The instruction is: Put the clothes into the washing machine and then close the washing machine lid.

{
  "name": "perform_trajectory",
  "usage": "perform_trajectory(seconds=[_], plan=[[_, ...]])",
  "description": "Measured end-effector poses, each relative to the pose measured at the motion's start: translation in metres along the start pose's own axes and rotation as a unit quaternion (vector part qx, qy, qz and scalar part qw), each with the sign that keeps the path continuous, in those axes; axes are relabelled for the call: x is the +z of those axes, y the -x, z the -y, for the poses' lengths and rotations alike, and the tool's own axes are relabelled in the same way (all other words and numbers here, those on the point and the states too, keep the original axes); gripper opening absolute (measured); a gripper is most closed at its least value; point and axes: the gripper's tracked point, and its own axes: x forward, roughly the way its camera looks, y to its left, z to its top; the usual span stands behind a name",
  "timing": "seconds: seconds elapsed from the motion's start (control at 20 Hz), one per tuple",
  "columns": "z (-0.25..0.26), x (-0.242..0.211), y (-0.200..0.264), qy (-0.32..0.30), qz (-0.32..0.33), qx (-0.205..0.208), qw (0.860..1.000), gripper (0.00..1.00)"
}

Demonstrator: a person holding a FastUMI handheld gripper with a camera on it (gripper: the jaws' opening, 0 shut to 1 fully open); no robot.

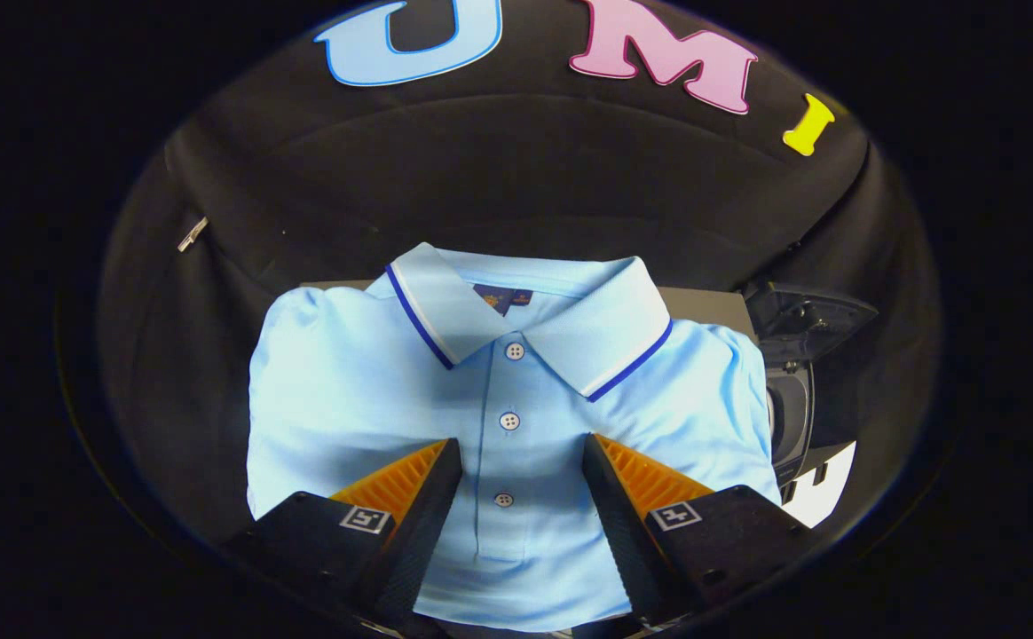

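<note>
Left: booth wall only, a small metal clip [192, 234] pinned to the cloth, well away from the work.

Centre: folded light-blue polo [445, 390] lay flat on the desk [703, 306], collar away from the camera, placket running down between the fingers. Hand-held gripper [522, 466] was spread wide, fingers astride the placket just over the lower chest, nothing clamped. Couldn't tell if the tips touched fabric.

Right: washer [792, 390] sat just beside the polo's right shoulder, partly hidden behind it; drum and lid position couldn't be made out.

Risks, my read:
- Closing here likely pinches only the top layer, so the fold opens and the polo drapes and drags on lift.
- A trailing sleeve or hem could snag the washer rim or hang out and block the lid.
- Buttons under a pad could let the grip slip.
</note>
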Motion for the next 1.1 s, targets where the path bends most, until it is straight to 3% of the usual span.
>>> perform_trajectory(seconds=[0.05,0.15,0.3,0.4,0.65,0.75,1.1], plan=[[0.001,-0.001,0.001,-0.001,0.000,0.000,1.000,0.84],[0.001,-0.003,-0.002,0.000,-0.002,0.000,1.000,0.81],[-0.001,-0.001,-0.002,-0.006,0.000,-0.001,1.000,0.81],[-0.005,-0.002,0.001,0.008,0.006,0.002,1.000,0.34],[0.003,-0.010,0.003,-0.012,-0.012,-0.007,1.000,0.34],[0.002,-0.007,0.002,-0.007,0.001,0.003,1.000,0.06],[0.001,-0.011,0.004,0.011,0.021,-0.003,1.000,0.06]])
